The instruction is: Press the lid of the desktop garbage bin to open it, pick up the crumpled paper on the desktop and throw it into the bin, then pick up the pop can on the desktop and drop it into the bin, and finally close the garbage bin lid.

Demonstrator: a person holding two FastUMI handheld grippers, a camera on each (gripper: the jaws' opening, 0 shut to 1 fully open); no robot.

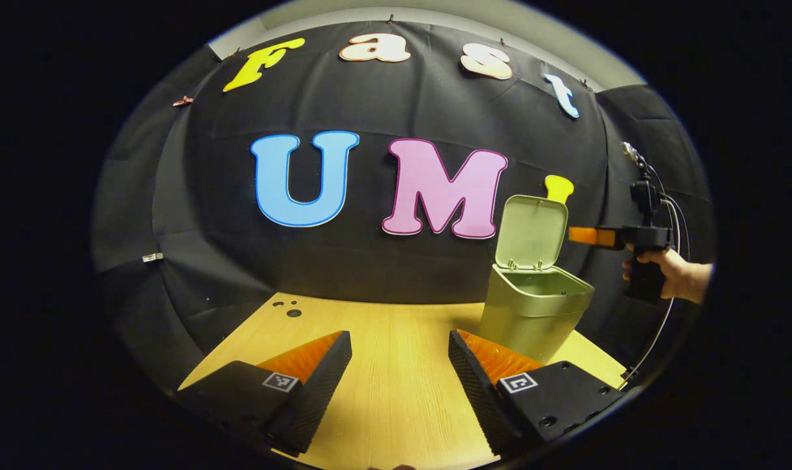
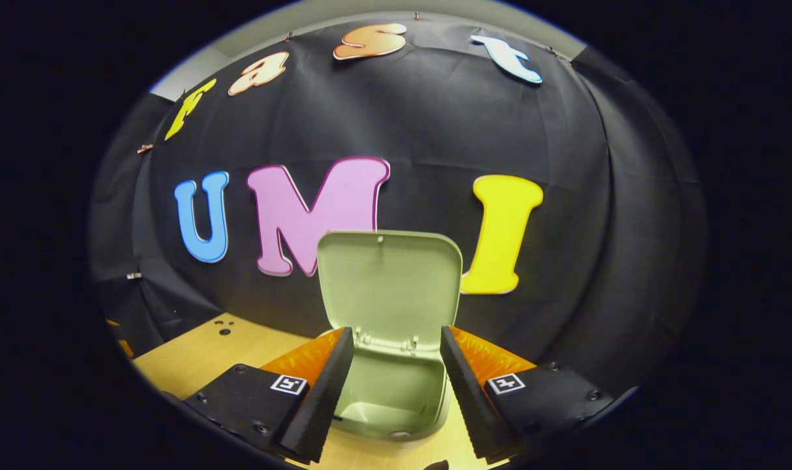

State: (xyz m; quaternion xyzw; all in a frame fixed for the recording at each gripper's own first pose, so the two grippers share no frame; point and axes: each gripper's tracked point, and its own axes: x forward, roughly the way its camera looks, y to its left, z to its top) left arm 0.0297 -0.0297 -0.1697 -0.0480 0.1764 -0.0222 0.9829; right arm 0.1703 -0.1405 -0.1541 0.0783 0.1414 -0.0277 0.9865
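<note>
The bin (image 1: pixel 533 307) stands on the right side of the table (image 1: pixel 383 365), near the far edge by the cloth wall, with its lid (image 1: pixel 532 232) swung up and standing upright at the back. That leaves the mouth free for things to drop in. The right gripper (image 2: pixel 391 385) hangs above the mouth, jaws spread with nothing between them, looking down into the bin; in the left gripper view it shows from the side, held in a hand (image 1: pixel 670 271) just right of the lid, level with it. That pose suits either a drop into the bin or a reach for the lid to close it. The left gripper (image 1: pixel 399 385) waits low over the near table, left of the bin, jaws also apart and empty.

The bin's floor is dim; a pale rounded shape low in it may be the can or only the moulded bottom, I cannot tell which. The near edge of the table is cut off under both grippers
</note>
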